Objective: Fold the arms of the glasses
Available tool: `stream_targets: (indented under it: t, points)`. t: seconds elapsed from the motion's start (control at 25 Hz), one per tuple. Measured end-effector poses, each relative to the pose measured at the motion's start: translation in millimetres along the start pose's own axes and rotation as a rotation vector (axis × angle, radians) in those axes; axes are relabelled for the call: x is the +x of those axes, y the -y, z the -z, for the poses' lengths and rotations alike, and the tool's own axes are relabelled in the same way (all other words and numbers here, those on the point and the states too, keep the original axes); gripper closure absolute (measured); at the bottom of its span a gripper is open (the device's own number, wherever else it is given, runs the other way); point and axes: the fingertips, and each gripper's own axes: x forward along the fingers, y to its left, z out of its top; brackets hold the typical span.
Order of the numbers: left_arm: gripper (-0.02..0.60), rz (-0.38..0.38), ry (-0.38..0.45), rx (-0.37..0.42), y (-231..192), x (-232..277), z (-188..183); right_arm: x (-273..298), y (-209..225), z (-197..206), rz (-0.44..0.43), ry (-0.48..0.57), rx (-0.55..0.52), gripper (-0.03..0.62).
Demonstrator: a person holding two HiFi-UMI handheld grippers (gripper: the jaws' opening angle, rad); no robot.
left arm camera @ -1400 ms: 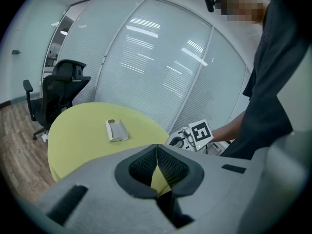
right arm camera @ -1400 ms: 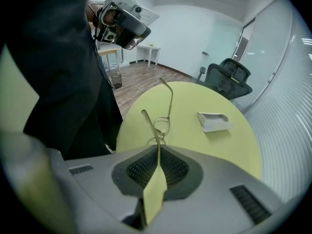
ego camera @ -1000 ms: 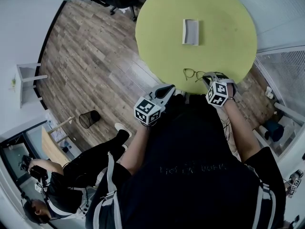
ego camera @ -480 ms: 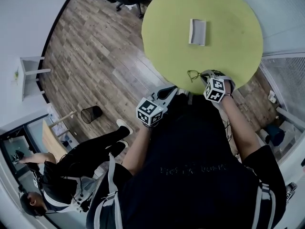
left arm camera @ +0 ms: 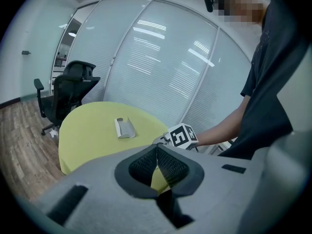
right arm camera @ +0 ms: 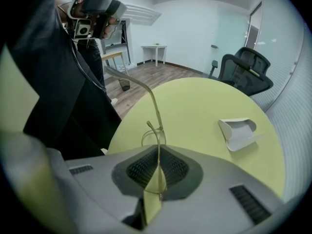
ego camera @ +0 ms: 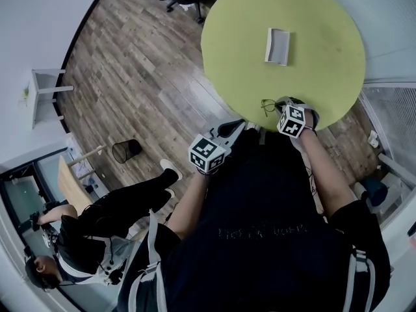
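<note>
Thin-framed glasses (ego camera: 267,104) lie at the near edge of the round green table (ego camera: 312,18). My right gripper (ego camera: 281,104) is shut on them. In the right gripper view the wire frame (right arm camera: 157,130) runs down between the closed pads, and one arm (right arm camera: 130,80) sticks up and to the left, unfolded. My right gripper (right arm camera: 158,154) is just inside the table edge. My left gripper (ego camera: 235,127) hangs off the table to the left of the glasses. In its own view my left gripper (left arm camera: 157,152) is shut with nothing between its pads.
A white open glasses case (ego camera: 278,46) lies mid-table, also in the right gripper view as the case (right arm camera: 240,130). A black office chair (left arm camera: 69,89) stands behind the table. A wire bin (ego camera: 123,151) and a seated person (ego camera: 91,236) are on the wooden floor at left.
My right gripper has closed in over the right part of the glasses. The head camera has shifted a little, so the table sits further right. My left gripper has hardly moved.
</note>
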Motion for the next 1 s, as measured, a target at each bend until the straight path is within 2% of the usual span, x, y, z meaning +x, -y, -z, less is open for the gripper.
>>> stream_targets:
  t: [0.64, 1.0]
  points:
    - [0.563, -0.007, -0.012, -0.002, -3, -2, -1, 15, -1, 2, -0.030, -0.004, 0.004, 0.559]
    - [0.563, 0.011, -0.003, -0.002, -3, 5, -5, 6, -3, -3, -0.037, 0.041, 0.090, 0.556]
